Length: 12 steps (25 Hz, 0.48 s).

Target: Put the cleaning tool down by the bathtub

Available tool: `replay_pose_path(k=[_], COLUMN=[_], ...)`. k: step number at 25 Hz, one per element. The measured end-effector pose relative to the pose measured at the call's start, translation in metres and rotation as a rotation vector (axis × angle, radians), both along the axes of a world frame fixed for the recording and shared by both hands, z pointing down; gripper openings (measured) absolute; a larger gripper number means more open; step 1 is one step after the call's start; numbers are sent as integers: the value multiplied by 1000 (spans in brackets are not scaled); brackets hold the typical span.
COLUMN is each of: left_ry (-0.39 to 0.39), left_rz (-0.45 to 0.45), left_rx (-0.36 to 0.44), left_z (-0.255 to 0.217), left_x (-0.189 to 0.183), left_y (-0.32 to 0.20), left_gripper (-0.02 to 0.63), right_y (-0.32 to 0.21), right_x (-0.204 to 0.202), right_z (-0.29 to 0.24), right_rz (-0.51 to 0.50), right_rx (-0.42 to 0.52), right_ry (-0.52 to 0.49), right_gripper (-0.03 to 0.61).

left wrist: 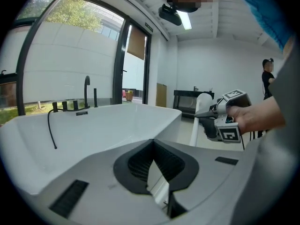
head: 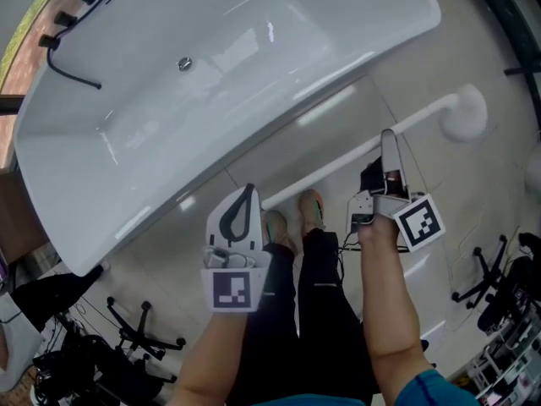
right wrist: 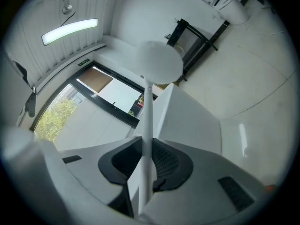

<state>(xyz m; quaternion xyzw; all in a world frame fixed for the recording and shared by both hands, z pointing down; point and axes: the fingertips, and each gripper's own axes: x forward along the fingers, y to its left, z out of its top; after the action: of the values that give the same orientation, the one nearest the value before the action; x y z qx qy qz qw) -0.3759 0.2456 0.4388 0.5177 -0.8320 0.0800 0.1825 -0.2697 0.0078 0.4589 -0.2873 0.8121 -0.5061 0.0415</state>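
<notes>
Head view
- bathtub [head: 254,129]: big and white, it fills the top left. Its near side runs from 8 o'clock to 2 o'clock.
- cleaning tool [head: 338,164]: a long white stick with a round end. It also runs from 8 o'clock to 2 o'clock, with the round end at 2 o'clock.
- way to the tub: the bathtub lies at 10 o'clock from the stick, with a strip of floor [head: 287,150] between them.
- right gripper [head: 390,145]: it is clamped on the stick, a bit nearer the round end than the middle.
- left gripper [head: 247,194]: its jaws are together and hold nothing. It is just beside the stick's bare end.
- next move, my guess: the stick already lies the same way as the tub's side, so it needs to go down, not turn. The right hand must do it.

Left gripper view
- left gripper [left wrist: 152,144]: the tips meet and nothing is between them.
- bathtub [left wrist: 93,125]: ahead, at 10 o'clock.
- right gripper [left wrist: 201,115]: at 3 o'clock, on the white cleaning tool [left wrist: 194,132].

Right gripper view
- right gripper [right wrist: 143,144]: its 2 jaws squeeze the stick.
- cleaning tool [right wrist: 149,107]: it runs from 6 o'clock up to 12 o'clock, with the round end at the top.
- bathtub [right wrist: 187,121]: its white wall is just beside the stick, at 3 o'clock.
</notes>
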Motion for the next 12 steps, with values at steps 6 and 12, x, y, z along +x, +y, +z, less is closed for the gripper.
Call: replay_pose_path(k=[6,12], left_ry=[20,61], left_rz=[-10,49], left_rx=[-22,-120], left_z=[49,120], left_x=[-7,-13], left_y=[-19,-34], left_gripper=[-3,-3], right_y=[-24,-36], right_x=[-17,-42], right_z=[97,185], right_rz=[63,80], right_rx=[-195,-336], right_ry=[30,86], right_gripper=[89,89])
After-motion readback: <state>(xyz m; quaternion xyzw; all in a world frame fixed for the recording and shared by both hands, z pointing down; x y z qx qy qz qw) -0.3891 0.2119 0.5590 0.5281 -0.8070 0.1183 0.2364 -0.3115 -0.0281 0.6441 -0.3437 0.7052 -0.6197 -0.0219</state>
